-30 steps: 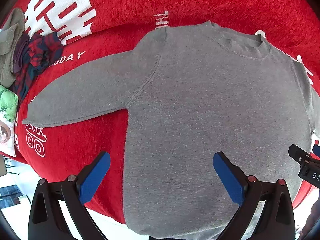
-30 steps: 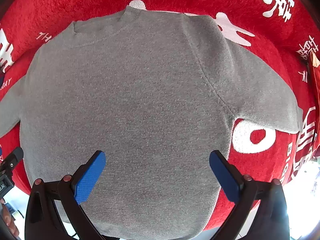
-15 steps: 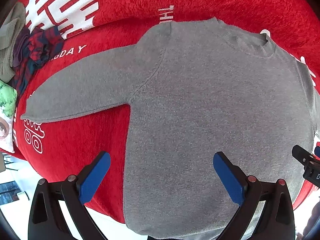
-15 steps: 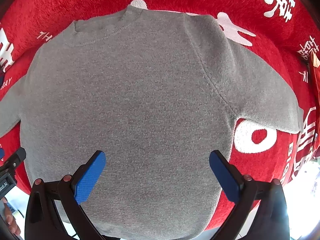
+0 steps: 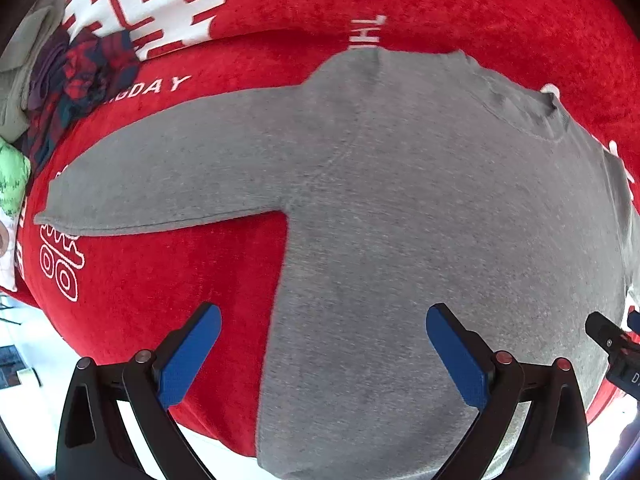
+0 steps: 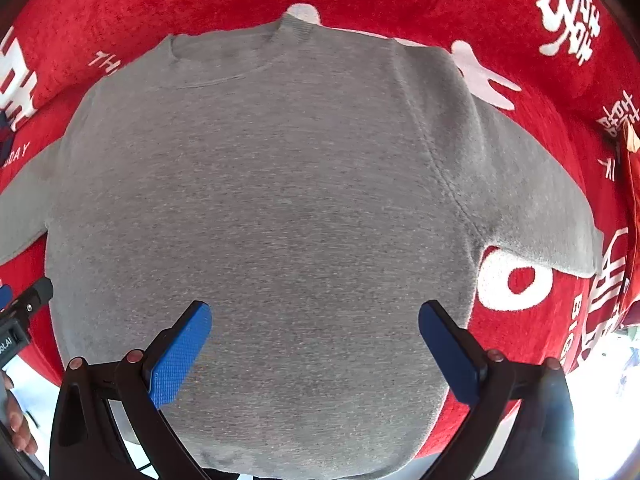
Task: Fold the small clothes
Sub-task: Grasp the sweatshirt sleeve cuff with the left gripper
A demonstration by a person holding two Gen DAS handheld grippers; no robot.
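The grey sweater (image 6: 256, 208) lies flat, sleeves spread, on the red blanket (image 5: 460, 8); it looks soft, light and limp, so it should drape when lifted. Both grippers, left (image 5: 324, 356) and right (image 6: 314, 350), hover with fingers wide and empty. The hem corners or cuffs are probably the best hold, though the hem is partly hidden.

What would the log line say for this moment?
sweater: flat, unfolded on red blanket | left hand-held gripper: open, above it | right hand-held gripper: open, above it

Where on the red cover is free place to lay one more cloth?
Bare red blanket lies below the grey sweater's left sleeve, and another patch beside its right sleeve. The far left corner is crowded by a clothes pile.
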